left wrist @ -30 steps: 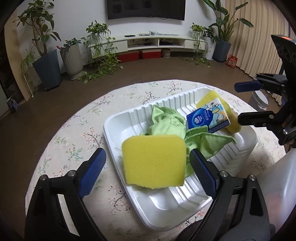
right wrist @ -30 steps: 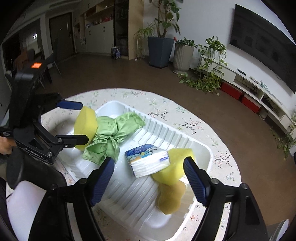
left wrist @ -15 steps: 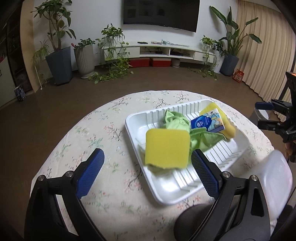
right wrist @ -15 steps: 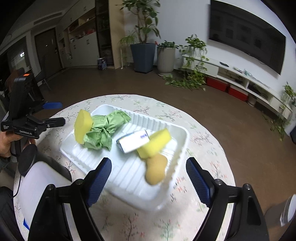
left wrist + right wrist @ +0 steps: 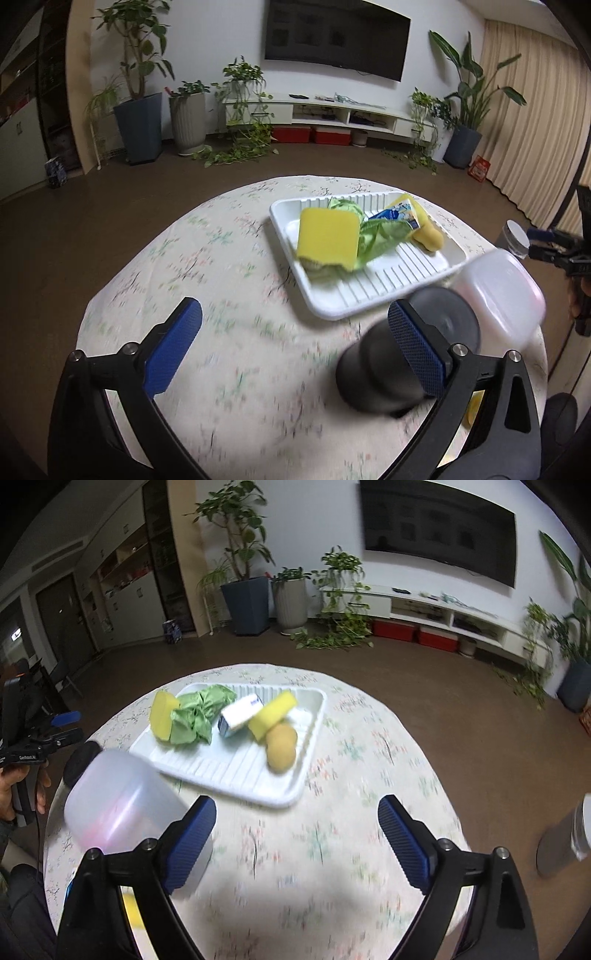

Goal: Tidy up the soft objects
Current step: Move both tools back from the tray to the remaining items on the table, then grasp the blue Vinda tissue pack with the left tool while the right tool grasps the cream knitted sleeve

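Soft items are gathered in the white ribbed tray (image 5: 295,786) on the round bench (image 5: 369,760), which suggests the sorting is largely complete. At one end a flat yellow sponge (image 5: 328,237) stands on edge, propped against the crumpled green cloth (image 5: 199,712). A tissue pack (image 5: 240,714) lies mid-tray, leaning on a second yellow sponge (image 5: 273,714), and a rounded tan sponge (image 5: 282,751) lies just beside that one. The leaning placements look like drops, not arrangement.

The tissue pack carries blue printing and a picture; the wording is too small to read. The body of the left hand-held gripper (image 5: 66,725) bears a white label, blurred.

That left gripper has its fingers spread wide with nothing between them, and sits well back from the tray. The right hand-held gripper (image 5: 297,836) is likewise spread and empty. A translucent plastic container (image 5: 122,805) and a dark cylinder (image 5: 391,365) stand near the tray's edge.
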The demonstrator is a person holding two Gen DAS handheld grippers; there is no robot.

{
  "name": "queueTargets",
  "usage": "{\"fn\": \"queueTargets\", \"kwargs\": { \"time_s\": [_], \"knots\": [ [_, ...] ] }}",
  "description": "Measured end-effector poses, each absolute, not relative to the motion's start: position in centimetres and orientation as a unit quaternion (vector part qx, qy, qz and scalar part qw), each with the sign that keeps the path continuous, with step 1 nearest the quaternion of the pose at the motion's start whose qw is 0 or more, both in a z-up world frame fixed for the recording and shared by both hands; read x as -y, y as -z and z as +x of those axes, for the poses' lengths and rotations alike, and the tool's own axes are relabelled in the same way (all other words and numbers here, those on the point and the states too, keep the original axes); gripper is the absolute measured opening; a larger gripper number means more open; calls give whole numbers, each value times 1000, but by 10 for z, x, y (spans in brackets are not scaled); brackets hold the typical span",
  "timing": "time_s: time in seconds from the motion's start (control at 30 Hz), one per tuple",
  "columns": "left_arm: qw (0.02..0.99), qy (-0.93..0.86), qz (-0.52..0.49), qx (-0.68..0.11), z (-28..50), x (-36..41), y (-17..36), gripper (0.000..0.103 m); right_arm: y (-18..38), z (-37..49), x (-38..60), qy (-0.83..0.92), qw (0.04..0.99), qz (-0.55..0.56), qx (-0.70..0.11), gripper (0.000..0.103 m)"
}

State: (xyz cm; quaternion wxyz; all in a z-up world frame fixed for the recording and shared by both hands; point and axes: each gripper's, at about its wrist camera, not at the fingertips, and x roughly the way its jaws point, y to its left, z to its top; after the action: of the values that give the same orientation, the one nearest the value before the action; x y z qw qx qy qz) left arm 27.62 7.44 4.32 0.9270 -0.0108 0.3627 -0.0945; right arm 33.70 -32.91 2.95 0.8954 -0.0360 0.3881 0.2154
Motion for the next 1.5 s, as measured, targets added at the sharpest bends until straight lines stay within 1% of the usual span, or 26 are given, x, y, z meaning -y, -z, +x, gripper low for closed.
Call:
{"fn": "queueTargets", "kwargs": {
  "time_s": [0.2,0.5,0.63,0.7,0.97,1.1,1.33,1.5],
  "knots": [
    [925,97,-18,-366,218,-75,-38,103,-16,281,338,-217,893,-8,-393,94],
    [905,150,-34,-396,123,-36,-3,103,15,186,324,-238,876,41,-419,94],
    [895,178,-33,-409,97,-14,12,103,28,144,299,-263,861,41,-434,95],
    [891,188,-31,-412,88,-5,18,103,29,126,285,-267,863,20,-428,95],
    [892,182,3,-414,81,25,25,103,46,85,230,-263,861,-66,-429,95],
    [890,162,5,-426,92,36,31,103,56,87,222,-243,863,-67,-438,94],
    [887,108,-49,-447,113,30,37,103,64,102,226,-213,867,-48,-449,94],
    [884,102,-49,-453,121,36,40,103,68,106,221,-221,863,-48,-451,93]
  ]
}}
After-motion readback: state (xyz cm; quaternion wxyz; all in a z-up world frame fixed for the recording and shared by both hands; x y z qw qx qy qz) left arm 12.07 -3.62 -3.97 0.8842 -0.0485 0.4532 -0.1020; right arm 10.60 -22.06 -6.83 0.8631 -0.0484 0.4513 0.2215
